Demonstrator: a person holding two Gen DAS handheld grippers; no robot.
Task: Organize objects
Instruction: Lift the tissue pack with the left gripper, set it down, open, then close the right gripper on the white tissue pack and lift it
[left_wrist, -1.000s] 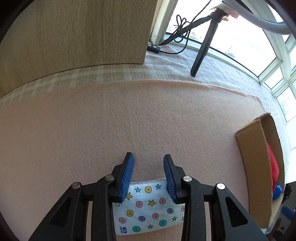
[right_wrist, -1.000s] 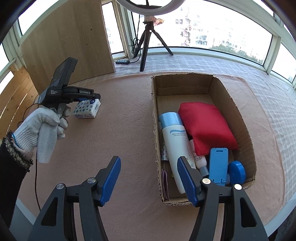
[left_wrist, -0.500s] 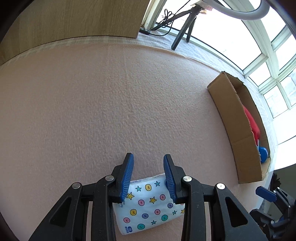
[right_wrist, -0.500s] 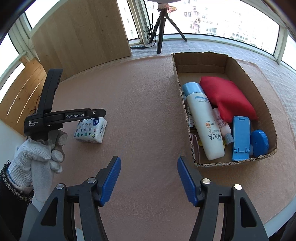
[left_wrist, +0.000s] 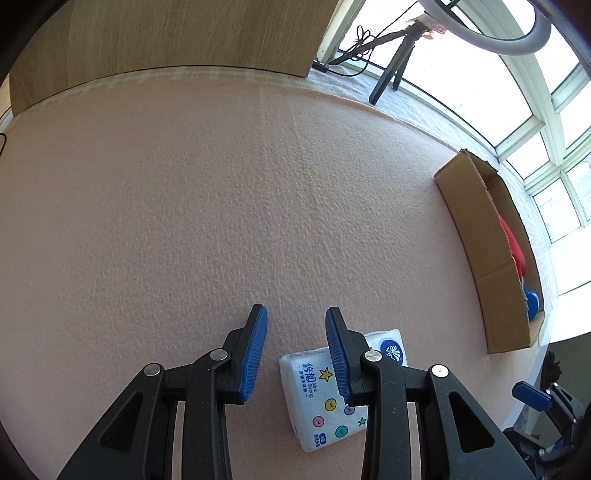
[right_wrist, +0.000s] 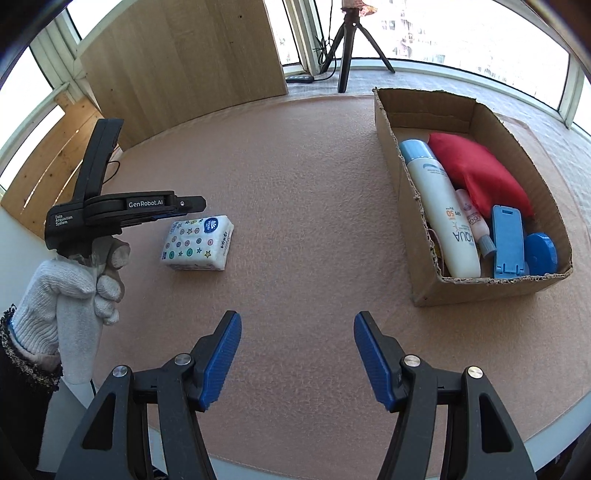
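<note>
A white tissue pack (right_wrist: 197, 245) with coloured dots and stars lies on the pink felt table. In the left wrist view the tissue pack (left_wrist: 317, 398) lies under and to the right of my left gripper (left_wrist: 295, 350), which is open and empty above it. My right gripper (right_wrist: 295, 354) is open wide and empty near the table's front edge. A cardboard box (right_wrist: 417, 229) at the right holds a white sunscreen bottle (right_wrist: 441, 210), a red pouch (right_wrist: 480, 173), a small pink tube, a blue stand (right_wrist: 508, 240) and a blue round lid (right_wrist: 541, 253).
A wooden board (right_wrist: 184, 70) stands at the back left. A black tripod (right_wrist: 347, 44) and cables stand by the window behind the box. The box also shows in the left wrist view (left_wrist: 491, 258) at the right. A gloved hand (right_wrist: 74, 284) holds the left gripper's handle.
My left gripper has shifted left and swung, so the tissue pack now lies to the right of its fingers, not between them. The right gripper has drawn back a little.
</note>
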